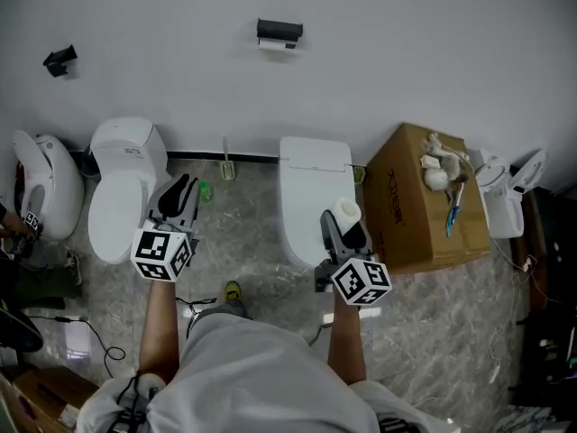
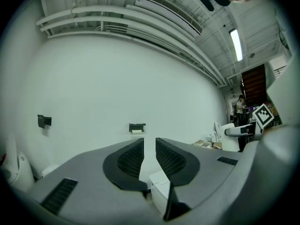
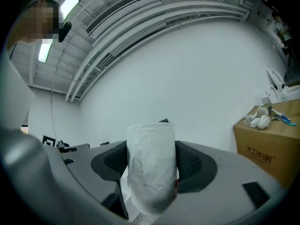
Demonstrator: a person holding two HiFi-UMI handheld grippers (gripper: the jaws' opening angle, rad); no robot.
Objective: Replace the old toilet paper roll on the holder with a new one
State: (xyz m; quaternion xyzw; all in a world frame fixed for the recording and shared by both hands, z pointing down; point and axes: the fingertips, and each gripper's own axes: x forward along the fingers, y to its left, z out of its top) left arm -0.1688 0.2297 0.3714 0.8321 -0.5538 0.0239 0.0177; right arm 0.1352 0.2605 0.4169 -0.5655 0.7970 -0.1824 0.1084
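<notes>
A black paper holder (image 1: 279, 32) hangs on the white wall with a thin white old roll (image 1: 271, 45) under it. It also shows small and far off in the left gripper view, as the holder (image 2: 137, 127). My right gripper (image 1: 343, 228) is shut on a new white toilet paper roll (image 1: 348, 210), which stands upright between the pads and fills the roll (image 3: 152, 165) middle of the right gripper view. The holder's top edge (image 3: 164, 121) just peeks over it. My left gripper (image 1: 184, 188) points at the wall, its jaws a narrow gap apart with nothing between them (image 2: 149, 142).
Two white toilets (image 1: 124, 186) (image 1: 313, 197) stand on the marble floor against the wall. A cardboard box (image 1: 416, 207) with small items on top sits to the right. A second black holder (image 1: 59, 59) is on the wall at far left. Cables lie on the floor at left.
</notes>
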